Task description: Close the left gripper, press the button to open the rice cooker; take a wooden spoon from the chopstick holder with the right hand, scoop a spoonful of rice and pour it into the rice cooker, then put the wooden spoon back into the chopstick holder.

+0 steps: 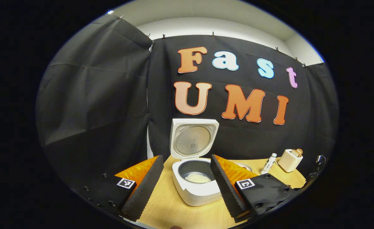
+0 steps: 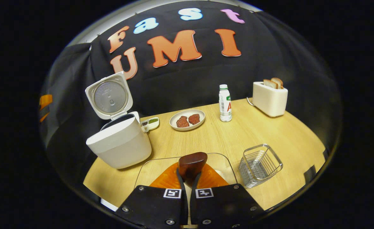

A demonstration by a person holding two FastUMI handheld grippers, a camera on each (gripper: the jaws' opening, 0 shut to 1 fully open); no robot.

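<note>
Your right gripper (image 2: 189, 173) has its fingers clenched on the dark wooden spoon (image 2: 192, 163).
White rice cooker (image 1: 195, 178) stands lid-up on the table (image 2: 269, 133) with rice inside; your left gripper (image 1: 187, 187) is released; wire chopstick holder (image 2: 260, 165) sits beside the spoon.

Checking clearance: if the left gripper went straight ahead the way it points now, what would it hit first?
Likely the rice cooker: it sits between the open fingers of the left gripper, lid up, rice in the pot. Depth is unclear, so the front rim or the raised lid could come first.
</note>
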